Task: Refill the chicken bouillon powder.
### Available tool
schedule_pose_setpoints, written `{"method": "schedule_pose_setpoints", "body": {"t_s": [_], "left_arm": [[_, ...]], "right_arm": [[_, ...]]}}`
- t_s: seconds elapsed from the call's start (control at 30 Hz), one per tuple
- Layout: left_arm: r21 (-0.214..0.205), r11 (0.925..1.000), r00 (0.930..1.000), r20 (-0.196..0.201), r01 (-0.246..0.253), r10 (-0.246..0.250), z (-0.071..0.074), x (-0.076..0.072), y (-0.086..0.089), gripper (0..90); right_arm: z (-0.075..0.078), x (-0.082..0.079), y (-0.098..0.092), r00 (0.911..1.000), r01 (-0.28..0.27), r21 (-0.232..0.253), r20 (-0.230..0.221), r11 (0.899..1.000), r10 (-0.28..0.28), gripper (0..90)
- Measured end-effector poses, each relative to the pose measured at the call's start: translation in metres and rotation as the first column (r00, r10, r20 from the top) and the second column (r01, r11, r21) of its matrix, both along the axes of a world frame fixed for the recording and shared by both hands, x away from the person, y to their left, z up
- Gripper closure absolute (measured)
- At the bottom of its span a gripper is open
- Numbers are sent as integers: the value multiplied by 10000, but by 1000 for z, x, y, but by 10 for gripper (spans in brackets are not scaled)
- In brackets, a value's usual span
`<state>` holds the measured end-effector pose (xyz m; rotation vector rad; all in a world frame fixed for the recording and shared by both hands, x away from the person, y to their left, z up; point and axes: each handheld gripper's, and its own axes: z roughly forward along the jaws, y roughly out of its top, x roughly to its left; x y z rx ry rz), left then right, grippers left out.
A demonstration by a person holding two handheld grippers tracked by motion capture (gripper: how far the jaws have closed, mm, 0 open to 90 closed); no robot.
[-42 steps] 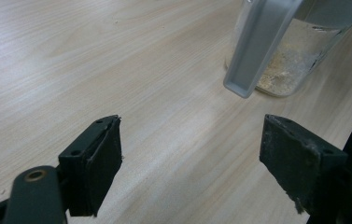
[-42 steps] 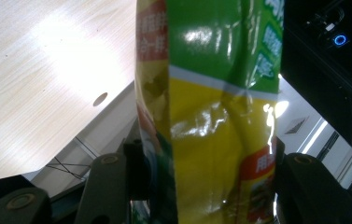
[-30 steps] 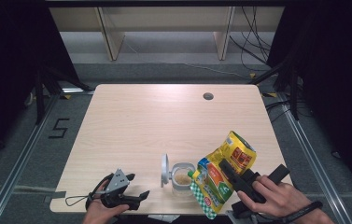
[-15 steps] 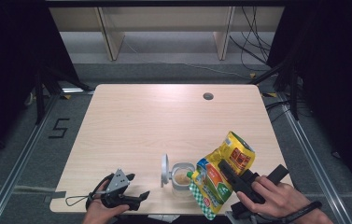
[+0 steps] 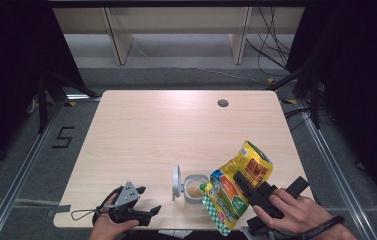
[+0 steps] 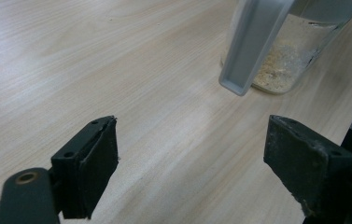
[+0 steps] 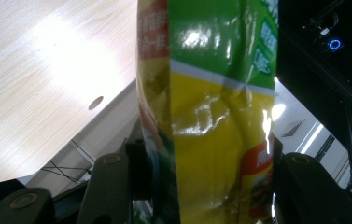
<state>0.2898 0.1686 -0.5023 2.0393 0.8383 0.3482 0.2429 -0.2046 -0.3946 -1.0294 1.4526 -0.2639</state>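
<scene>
The right claw [image 5: 243,186] clamps a yellow-and-green pouch [image 5: 238,187] at mid-body, jaws about half open and pressed on both sides – the pouch tips down to the claw's left, its mouth just over the open jar [image 5: 195,189]. Pouring looks underway: a shallow layer of pale crumbs lies in the jar, with plenty of room left. The left claw [image 5: 146,212] rests low on the table [image 5: 176,130], jaws wide apart and empty, the jar and its flipped-up lid [image 6: 253,42] just ahead of it. Left to do – likely finish filling, then close the lid.
</scene>
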Motion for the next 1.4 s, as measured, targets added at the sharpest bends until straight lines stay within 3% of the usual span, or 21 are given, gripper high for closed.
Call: {"method": "schedule_pose_setpoints", "body": {"t_s": [0.03,0.1,0.17,0.2,0.27,0.33,0.47,0.53,0.63,0.7,0.73,0.77,0.8,0.87,0.93,0.97,1.0,1.03,1.17,1.2,1.4], "left_arm": [[-27,9999,9999,138,104,-103,-1,1,0,170],[17,9999,9999,-12,140,-139,0,1,0,168],[-169,9998,10000,13,-67,67,-1,0,-1,168],[83,9999,10000,-28,58,-58,1,1,1,167],[-349,9993,9999,-82,-105,102,0,0,-1,167],[-163,9999,10000,36,-37,37,1,0,0,168],[-415,9990,9998,51,-178,180,0,-1,-2,167],[-348,9993,9999,53,-139,141,0,-1,-2,167],[-199,9998,10000,-21,-38,37,0,-1,-1,168],[-319,9994,9999,-67,-100,98,-1,-1,-2,167],[-11,10000,10000,-54,-36,36,0,0,0,167],[-338,9994,9999,-101,-80,77,-1,-1,-2,167],[-11,10000,10000,-50,-18,18,0,0,0,167],[-249,9997,10000,-44,-50,49,0,0,-2,167],[-300,9995,9999,-86,-58,55,0,-1,-2,167],[-39,10000,10000,-60,-16,15,0,0,0,167],[-454,9988,9998,-20,-174,174,-2,-1,-3,167],[-259,9996,9999,-38,-123,122,-2,0,-2,167],[-290,9995,10000,-42,-88,87,-2,0,-2,168],[-337,9993,9999,-53,-141,139,-2,0,-3,168],[-363,9993,9999,-101,-55,51,-1,0,-3,167]], "right_arm": [[0,0,0,10000,-11,-20,-3,10000,11,555],[0,-1,-1,10000,63,36,19,10000,-63,556],[1,-2,-1,10000,56,-80,38,10000,-55,556],[1,-2,-2,10000,49,-64,64,10000,-49,557],[1,-3,-3,9999,99,-41,43,9999,-99,557],[1,-3,-4,9999,154,-13,24,9999,-154,558],[1,-4,-3,9999,157,-57,27,9999,-157,560],[1,-5,-3,9999,130,53,67,9999,-131,561],[1,-3,-1,10000,72,-159,54,9998,-71,563],[2,-4,-2,9999,133,62,78,9999,-134,563],[2,-4,-1,10000,67,41,72,10000,-67,563],[2,-5,-2,9999,110,82,83,9999,-111,563],[2,-5,-2,9999,104,79,88,9999,-105,564],[3,-5,-1,10000,39,-134,78,9999,-38,564],[3,-5,-1,9999,20,3,128,10000,-20,565],[2,-6,-1,9999,99,60,115,9999,-100,565],[2,-6,-2,9999,93,102,138,9999,-94,565],[2,-6,-1,9999,2,66,163,10000,-3,565],[2,-5,-1,9999,9,-11,133,10000,-9,566],[2,-5,-2,9999,64,165,154,9998,-67,566],[2,-5,-2,9999,27,-138,100,9999,-25,569]]}}
